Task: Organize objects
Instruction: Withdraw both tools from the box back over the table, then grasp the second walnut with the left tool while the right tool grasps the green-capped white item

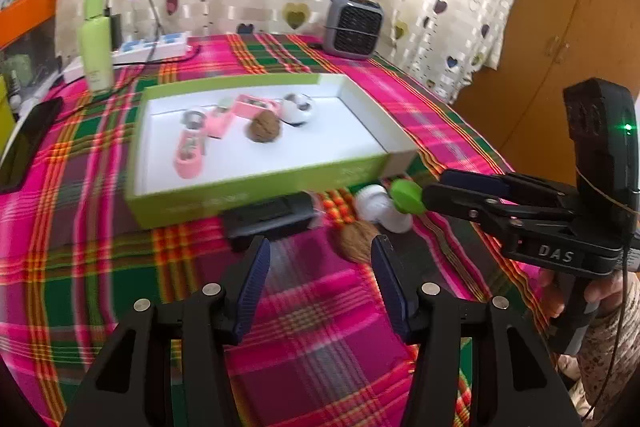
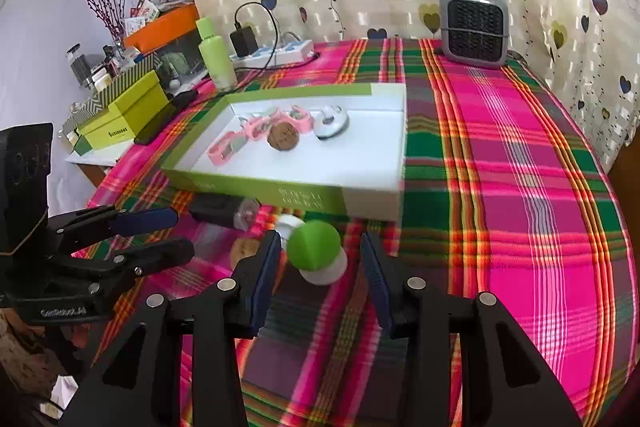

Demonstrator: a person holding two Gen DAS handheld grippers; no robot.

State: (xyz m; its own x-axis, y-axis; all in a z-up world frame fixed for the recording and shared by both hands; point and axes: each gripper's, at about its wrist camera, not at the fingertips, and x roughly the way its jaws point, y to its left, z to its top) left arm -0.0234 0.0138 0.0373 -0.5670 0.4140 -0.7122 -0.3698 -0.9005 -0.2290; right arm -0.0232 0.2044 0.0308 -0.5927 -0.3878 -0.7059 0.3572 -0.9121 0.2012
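We see woven plaid cloth (image 2: 500,167) on table, matt; cardboard box (image 1: 256,193) w/ smooth white inside; wrinkled rough walnut (image 1: 265,126) in it; glossy green plastic cap (image 2: 314,245) at 6 o'clock of box; ribbed gripper pads (image 1: 252,287)

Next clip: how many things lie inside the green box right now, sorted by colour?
Pink pieces: 3
Brown walnut: 1
White round piece: 1
Total in the green box: 5
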